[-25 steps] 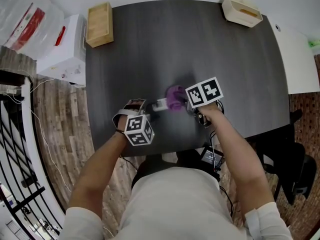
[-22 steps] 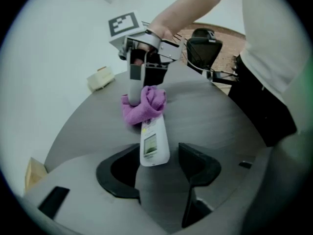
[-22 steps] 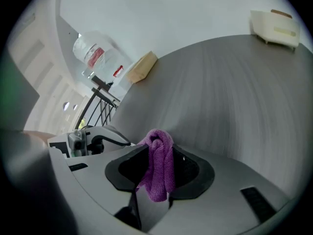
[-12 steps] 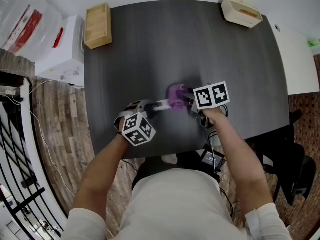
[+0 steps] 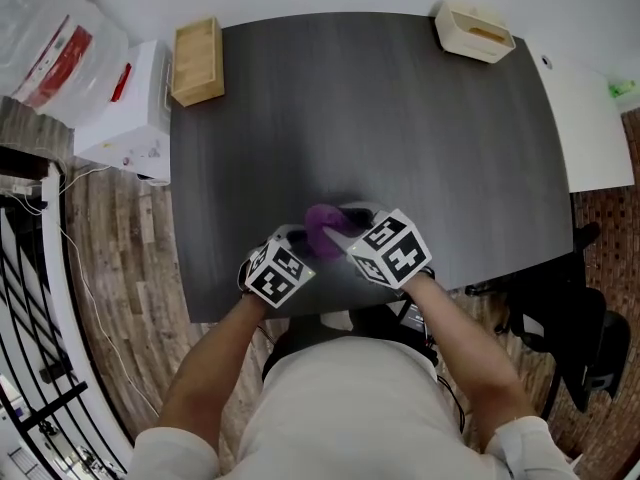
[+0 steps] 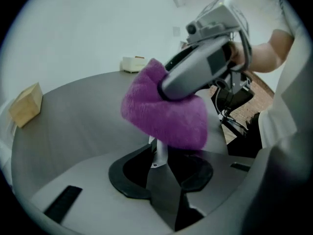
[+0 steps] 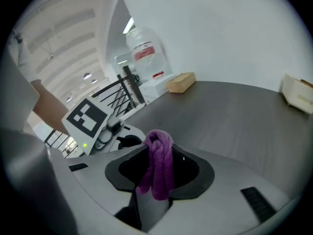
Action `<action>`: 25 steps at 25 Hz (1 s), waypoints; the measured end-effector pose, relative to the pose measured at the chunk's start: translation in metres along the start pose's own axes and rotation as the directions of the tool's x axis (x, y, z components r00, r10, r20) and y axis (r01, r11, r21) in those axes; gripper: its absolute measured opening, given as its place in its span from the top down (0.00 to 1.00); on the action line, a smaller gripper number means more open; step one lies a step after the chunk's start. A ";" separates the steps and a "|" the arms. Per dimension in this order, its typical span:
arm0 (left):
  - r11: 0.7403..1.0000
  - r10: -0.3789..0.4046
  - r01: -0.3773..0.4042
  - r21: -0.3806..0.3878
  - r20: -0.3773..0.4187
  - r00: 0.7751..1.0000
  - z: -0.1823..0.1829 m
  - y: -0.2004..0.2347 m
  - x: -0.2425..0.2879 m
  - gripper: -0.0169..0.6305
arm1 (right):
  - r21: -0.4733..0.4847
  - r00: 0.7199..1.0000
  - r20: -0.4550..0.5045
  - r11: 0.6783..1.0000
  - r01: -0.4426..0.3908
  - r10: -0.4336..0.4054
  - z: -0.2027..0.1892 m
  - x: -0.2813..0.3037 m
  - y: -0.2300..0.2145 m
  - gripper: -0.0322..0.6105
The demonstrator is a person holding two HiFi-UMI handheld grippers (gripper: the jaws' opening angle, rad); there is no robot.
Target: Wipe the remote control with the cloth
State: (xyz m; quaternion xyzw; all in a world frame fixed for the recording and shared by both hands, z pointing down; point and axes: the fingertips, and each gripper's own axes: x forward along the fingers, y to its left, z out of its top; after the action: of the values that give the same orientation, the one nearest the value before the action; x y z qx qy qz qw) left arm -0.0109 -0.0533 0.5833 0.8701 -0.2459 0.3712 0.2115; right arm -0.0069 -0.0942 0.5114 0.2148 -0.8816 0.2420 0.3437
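Where print shows, little of it reads. A clear plastic bag (image 5: 50, 38), far ahead-left of the left claw (image 6: 160, 173) and off the table (image 5: 400, 118), carries red print too small to make out. The white box (image 5: 125, 108) beside it has small red marks, also illegible. A wooden box (image 5: 197, 58) sits on the far left corner, well ahead of the left claw. The only crisp markings are the black-and-white square markers on each claw's cube.

Left claw: jaws have just been closing and now pinch the remote control (image 6: 159, 150), a thin pale slab seen edge-on, rising out between them. The cloth (image 6: 164, 114), purple and fuzzy, covers the remote's far end just ahead of the left claw's tips.

Right claw (image 7: 155, 192): jaws pressed together on a bunched fold of that cloth, reaching in from the right, above the left claw.

A cream slotted holder (image 5: 473, 30) sits on the far right corner, well ahead of the right claw. A white tabletop (image 5: 590, 118) lies beyond the right edge.

Edges and room: both claws sit close to the table's near edge, by the person's body. Ahead of them bare dark tabletop runs to the far edge, with the boxes kept to the corners. To the left of the left claw the table's side edge is near, with wood floor and a black railing (image 5: 40, 368) beyond.
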 end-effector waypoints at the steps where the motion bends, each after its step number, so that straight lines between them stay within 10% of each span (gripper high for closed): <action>1: 1.000 -0.004 0.004 -0.004 -0.002 1.000 -0.002 -0.004 -0.001 0.82 | -0.040 1.000 -0.023 0.999 -0.011 0.010 -0.004 0.005 0.011 0.73; 19: 0.950 -0.132 0.137 -0.279 0.035 0.991 -0.013 -0.010 -0.005 0.82 | -0.359 0.931 -0.026 0.873 0.331 -0.364 -0.034 -0.008 -0.041 0.73; 23: 0.883 -0.198 0.211 -0.420 0.076 0.977 -0.014 -0.011 -0.004 0.81 | -0.308 0.881 -0.054 0.847 0.433 -0.470 -0.045 -0.023 -0.082 0.73; 25: 0.796 -0.256 0.283 -0.534 0.126 0.958 -0.015 -0.015 -0.003 0.82 | -0.269 0.853 -0.093 0.838 0.475 -0.514 -0.054 -0.032 -0.104 0.73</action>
State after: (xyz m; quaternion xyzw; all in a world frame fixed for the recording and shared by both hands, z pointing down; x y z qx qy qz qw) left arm -0.0122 -0.0327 0.5879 0.8077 -0.2203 0.2307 0.4958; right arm 0.0987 -0.1382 0.5527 0.3729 -0.7874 0.0547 0.4878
